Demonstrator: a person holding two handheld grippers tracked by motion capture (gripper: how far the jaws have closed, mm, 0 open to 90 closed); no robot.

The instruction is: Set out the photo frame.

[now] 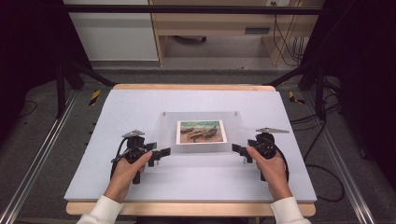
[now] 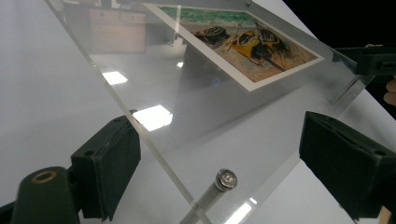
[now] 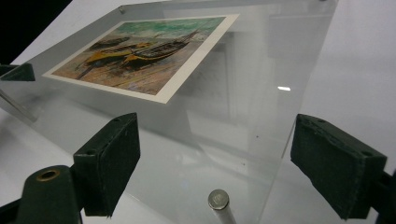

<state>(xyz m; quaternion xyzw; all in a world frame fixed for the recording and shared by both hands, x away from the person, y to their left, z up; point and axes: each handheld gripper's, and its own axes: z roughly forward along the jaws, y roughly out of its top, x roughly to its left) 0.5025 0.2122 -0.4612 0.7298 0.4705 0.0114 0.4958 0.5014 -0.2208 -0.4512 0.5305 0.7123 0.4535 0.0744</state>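
Acrylic frame (image 1: 201, 133), a clear two-sheet panel with a painted print of beached boats (image 1: 201, 131) sandwiched at its centre, lies mid-worktop (image 1: 140, 186) on the pale sheet that covers it. We see its near edge lifted slightly off that sheet in the two gripper views, with the far edge apparently lower. Metal standoff pins (image 2: 223, 179) pass through the corners; one sits just ahead of each claw.

Left claw (image 1: 161, 154) stands at the near left corner. In the left gripper view its two black pads (image 2: 109, 165) are spread wide, one on each side of the panel's edge, and neither presses on it. Right claw (image 1: 239, 150) stands at the near right corner in the same way, pads (image 3: 109, 163) well apart and the corner pin (image 3: 218, 199) between them. We cannot tell from these views what carries the raised edge; it may rest on a lower pad or on the pins.

Risks, as we judge them. Closing on the bare acrylic near a corner gives smooth, slippery contact, so the panel could slide out and drop flat. Closing onto a pin head instead of the sheet would give a point grip that lets the frame pivot. Uneven timing between the two hands would twist the panel, and the print could shift between the sheets. Pad grit could also scuff the glossy face. A hard clamp at one corner may stress the hole around the pin.
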